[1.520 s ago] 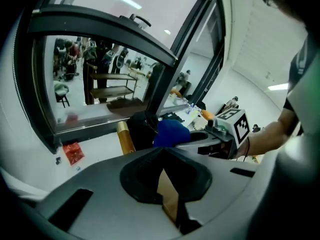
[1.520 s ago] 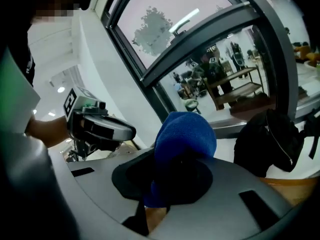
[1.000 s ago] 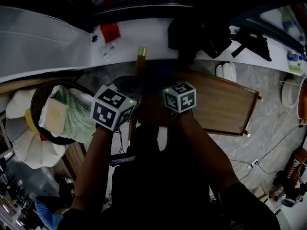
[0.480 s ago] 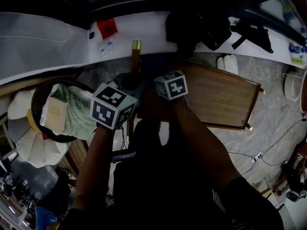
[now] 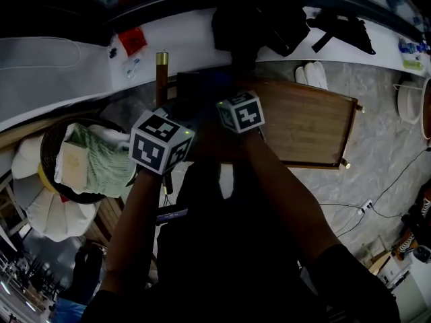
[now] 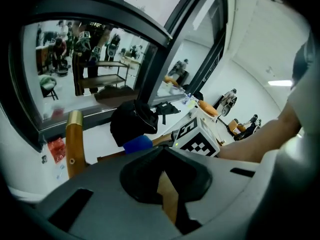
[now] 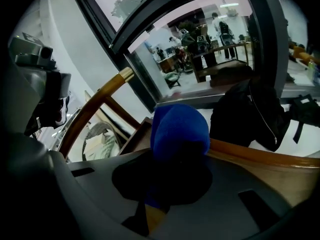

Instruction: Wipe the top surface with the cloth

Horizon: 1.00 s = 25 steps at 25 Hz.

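A white window ledge (image 5: 192, 42) runs behind a wooden table top (image 5: 310, 123). Left of the table top, a dark basket (image 5: 46, 155) holds folded fabric. Over the top's left end, the left gripper (image 6: 166, 181) has its jaws drawn close together with nothing between them; only wood shows beneath. Just beside it to the right, the right gripper (image 7: 157, 189) is clamped on the blue cloth (image 7: 179, 131), which bulges above its jaws at the top's edge. Behind the table top, a black bag (image 7: 250, 114) lies on the ledge.

I'm seeing a deep blue cloth (image 7: 180, 134), the top surface (image 5: 303, 123) in warm brown wood grain, marker cubes (image 5: 160, 147) patterned in black-and-white squares, a black bag (image 5: 259, 22), a white counter (image 5: 188, 46), and a red packet (image 5: 132, 40).
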Tool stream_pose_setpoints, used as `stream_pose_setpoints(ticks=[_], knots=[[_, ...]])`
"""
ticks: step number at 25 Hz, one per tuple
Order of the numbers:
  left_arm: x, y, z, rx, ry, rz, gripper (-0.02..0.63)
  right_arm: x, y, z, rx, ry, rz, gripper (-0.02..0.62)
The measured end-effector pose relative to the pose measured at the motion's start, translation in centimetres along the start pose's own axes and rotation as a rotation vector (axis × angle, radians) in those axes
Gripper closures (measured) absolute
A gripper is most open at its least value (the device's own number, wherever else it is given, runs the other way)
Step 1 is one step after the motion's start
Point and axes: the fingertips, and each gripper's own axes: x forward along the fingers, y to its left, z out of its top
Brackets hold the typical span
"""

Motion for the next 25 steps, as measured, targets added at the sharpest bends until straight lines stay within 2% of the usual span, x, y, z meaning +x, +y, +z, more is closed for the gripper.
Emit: stream_pose_setpoints(ticks=[9,25], knots=[[4.7,-2.8,0.4,-0.002,0.048,0.024,0.598,-4.5,-5.1,-2.0,0.046,-0.018,-0.042,0.534],[15.2,-10.4,1.9,0.029,0.12,-0.013,0.598,-13.7,-15.6,-5.3,0.105,-0.081,-0.139,0.534]])
